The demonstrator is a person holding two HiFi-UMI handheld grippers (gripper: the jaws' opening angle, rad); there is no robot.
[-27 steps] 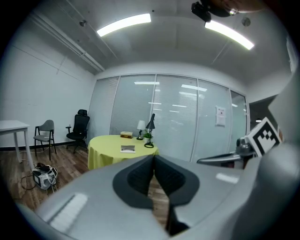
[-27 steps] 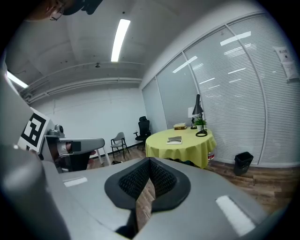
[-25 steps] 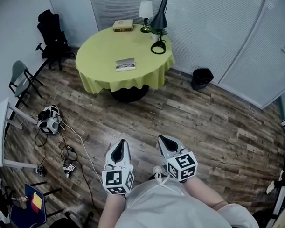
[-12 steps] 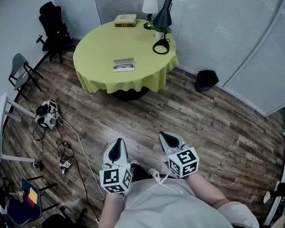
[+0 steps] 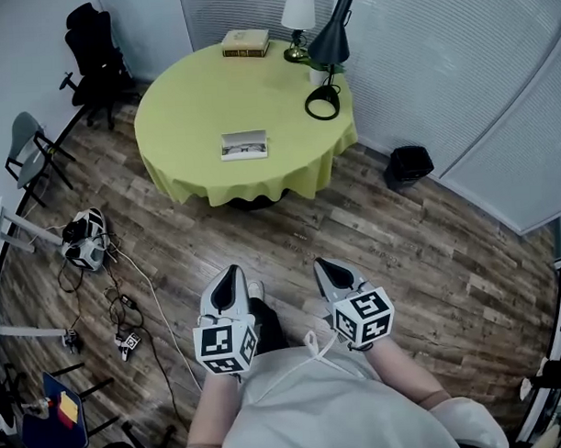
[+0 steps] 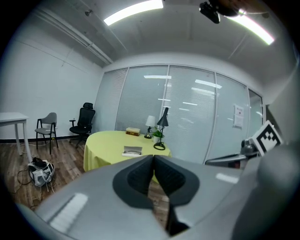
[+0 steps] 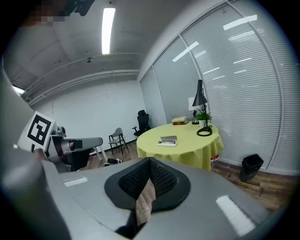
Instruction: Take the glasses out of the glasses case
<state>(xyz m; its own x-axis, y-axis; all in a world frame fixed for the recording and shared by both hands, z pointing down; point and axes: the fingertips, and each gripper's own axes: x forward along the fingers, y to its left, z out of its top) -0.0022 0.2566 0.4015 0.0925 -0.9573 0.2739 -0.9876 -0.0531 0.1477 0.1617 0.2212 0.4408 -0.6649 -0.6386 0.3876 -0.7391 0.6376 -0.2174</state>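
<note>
You hold your left tool [image 5: 229,277] and right tool [image 5: 326,268] near your body above the floor [image 5: 420,260], both pressed together on nothing, with the glasses case [image 5: 244,144] far off on the yellow worktop [image 5: 180,107].

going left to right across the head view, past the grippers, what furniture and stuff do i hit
grey chair → black office chair → yellow table, with the glasses case on it → black bin
</note>
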